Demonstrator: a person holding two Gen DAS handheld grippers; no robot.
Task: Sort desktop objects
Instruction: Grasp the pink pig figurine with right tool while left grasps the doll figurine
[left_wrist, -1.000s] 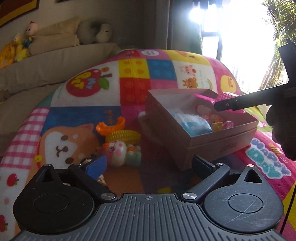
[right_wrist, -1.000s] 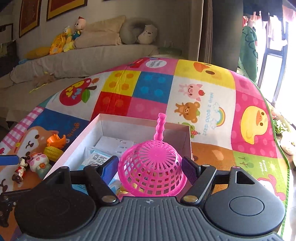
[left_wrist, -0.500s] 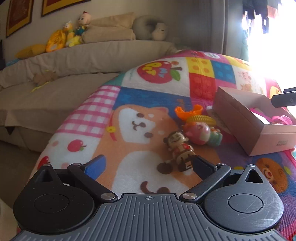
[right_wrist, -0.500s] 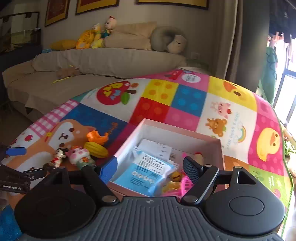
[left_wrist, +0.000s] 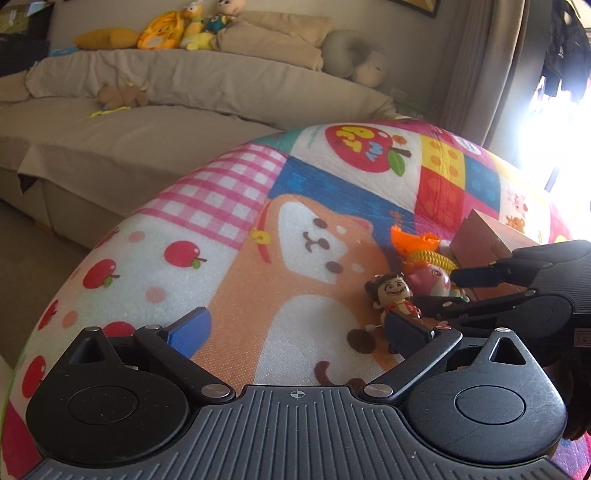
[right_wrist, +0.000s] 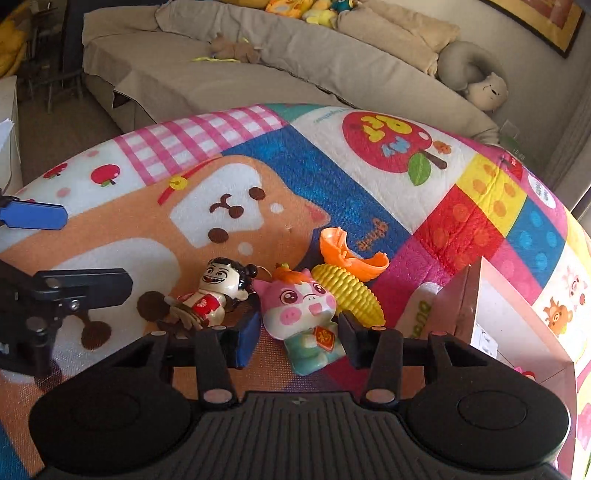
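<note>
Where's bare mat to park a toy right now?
Free: the dog print and pink check left of the doll. Crowded: doll, pig, corn and orange shell bunch against the box; the right gripper is closing round the pig.

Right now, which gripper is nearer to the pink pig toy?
Right. The right gripper has its closing jaws on both sides of the pink pig toy. The left gripper is beside the boy figurine, short of the pig.
</note>
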